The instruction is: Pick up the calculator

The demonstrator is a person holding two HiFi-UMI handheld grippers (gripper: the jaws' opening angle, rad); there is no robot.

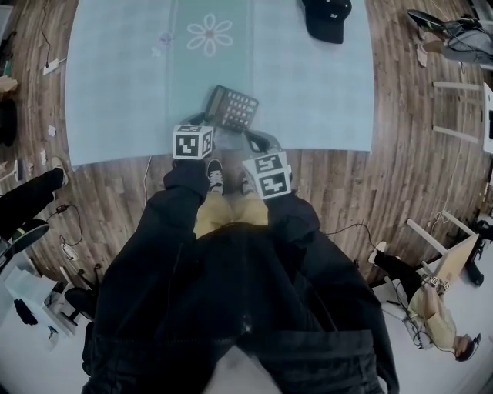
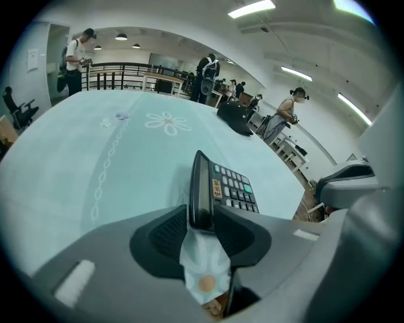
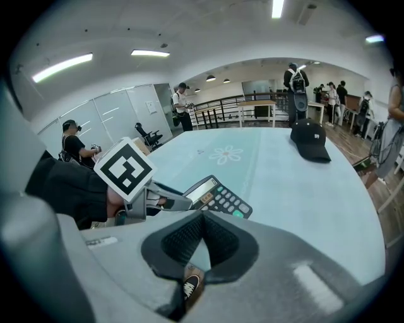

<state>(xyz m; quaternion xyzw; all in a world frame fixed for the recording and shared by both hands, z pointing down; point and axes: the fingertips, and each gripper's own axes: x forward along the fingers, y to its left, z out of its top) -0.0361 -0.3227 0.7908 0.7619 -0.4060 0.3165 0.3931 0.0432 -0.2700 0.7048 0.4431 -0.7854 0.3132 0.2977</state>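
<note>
Left gripper view shows the left gripper (image 2: pixel 202 230) with its jaws apart, and the near end of the calculator (image 2: pixel 227 189) stands between the pads. The calculator rests on the pale blue tablecloth (image 1: pixel 115 77), close to its near edge. The right gripper (image 3: pixel 202 217) has its jaws closed together and holds nothing.

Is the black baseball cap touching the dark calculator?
Apart. The head view shows bare pale blue cloth between black baseball cap and dark calculator.
</note>
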